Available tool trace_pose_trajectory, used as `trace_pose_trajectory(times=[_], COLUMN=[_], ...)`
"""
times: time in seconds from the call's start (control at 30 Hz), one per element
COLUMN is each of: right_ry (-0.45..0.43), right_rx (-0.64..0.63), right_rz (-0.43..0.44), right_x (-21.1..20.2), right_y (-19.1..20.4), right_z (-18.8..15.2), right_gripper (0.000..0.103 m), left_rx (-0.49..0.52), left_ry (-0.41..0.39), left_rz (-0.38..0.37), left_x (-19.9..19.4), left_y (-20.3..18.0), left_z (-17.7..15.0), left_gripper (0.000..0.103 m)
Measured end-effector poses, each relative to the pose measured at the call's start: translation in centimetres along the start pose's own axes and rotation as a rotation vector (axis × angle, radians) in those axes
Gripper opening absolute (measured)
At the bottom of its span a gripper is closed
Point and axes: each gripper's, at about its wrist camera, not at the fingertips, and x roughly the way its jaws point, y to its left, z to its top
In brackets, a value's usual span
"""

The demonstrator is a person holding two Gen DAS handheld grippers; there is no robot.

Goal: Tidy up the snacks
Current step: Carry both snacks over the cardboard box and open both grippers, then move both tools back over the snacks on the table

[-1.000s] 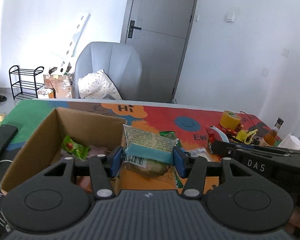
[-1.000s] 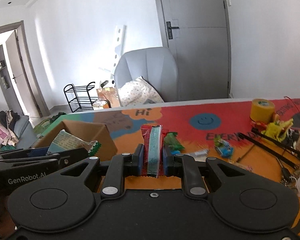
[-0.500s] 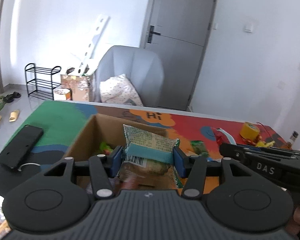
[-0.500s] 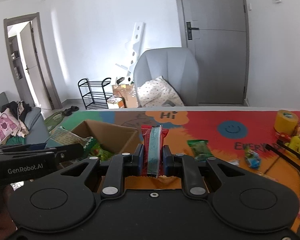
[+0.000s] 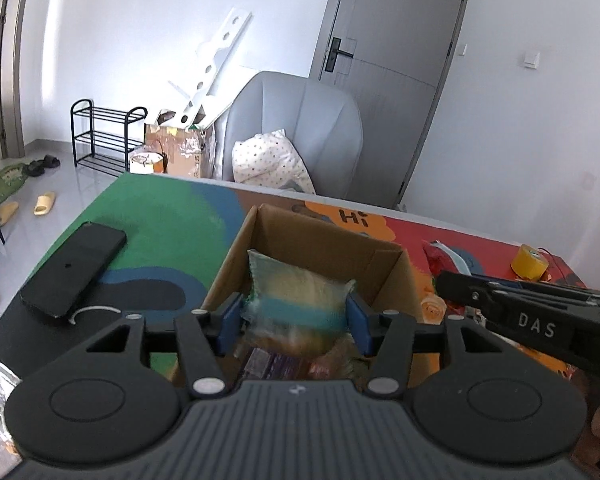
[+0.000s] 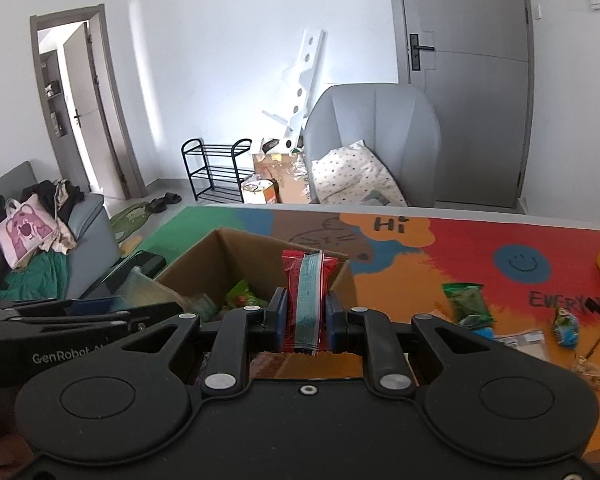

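The cardboard box point(image 5: 328, 248) sits open just ahead of and below both tools. The left gripper point(image 5: 294, 316) has just been opening its jaws; the pale green snack bag point(image 5: 296, 288) is blurred between them, above the box, and whether the pads still press it cannot be told. The right gripper point(image 6: 303, 316) is clamped on an upright red packet point(image 6: 306, 280) over the box's near corner.

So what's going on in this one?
A person with a gripper in each hand is sorting snacks into a cardboard box. The left gripper has just been opening around a pale green packet, blurred above the box. The right gripper is shut on a red packet near the box's edge. More snacks lie on the table.
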Motion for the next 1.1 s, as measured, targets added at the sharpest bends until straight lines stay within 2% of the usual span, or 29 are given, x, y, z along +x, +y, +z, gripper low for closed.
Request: trace_pose_trajectory(times=[0.1, 0.27, 0.3, 0.43, 0.5, 0.63, 0.7, 0.93, 1.1], right_ry=[0.004, 0.004, 0.009, 0.002, -0.004, -0.008, -0.012, -0.024, -0.034], right_rx=[0.002, 0.009, 0.018, 0.020, 0.033, 0.065, 0.076, 0.104, 0.131], right_rz=[0.005, 0.027, 0.039, 0.043, 0.029, -0.002, -0.018, -0.069, -0.092], right_x=[0.2, 0.4, 0.7, 0.3, -0.1, -0.7, -1.1, -2.8, -4.0], right_y=[0.3, 0.6, 0.6, 0.7, 0.2, -1.0, -1.6, -3.7, -5.5], right_z=[0.0, 0.1, 0.2, 0.3, 0.2, -0.2, -0.5, -1.5, -2.3], right_gripper=[0.018, 0.019, 0.026, 0.034, 0.042, 0.044, 0.052, 0.062, 0.080], left_rx=[-0.021, -0.049, -0.053, -0.070, -0.072, -0.060, -0.054, -0.002, 0.020], left_ry=[-0.009, -0.036, -0.038, -0.039, -0.042, -0.039, -0.040, -0.053, -0.020], left_rz=[0.007, 0.021, 0.023, 0.036, 0.040, 0.042, 0.032, 0.014, -0.007], left_x=[-0.3, -0.8, -1.0, -1.2, -1.2, -1.1, -1.0, -0.9, -0.5], left_y=[0.6, 1.3, 1.4, 1.4, 1.3, 0.6, 0.2, -2.1, -3.8], left_z=[0.0, 0.1, 0.1, -0.2, -0.2, -0.4, -0.3, -1.0, -1.3], left_gripper=[0.067, 0.073, 0.075, 0.082, 0.085, 0.089, 0.092, 0.098, 0.103])
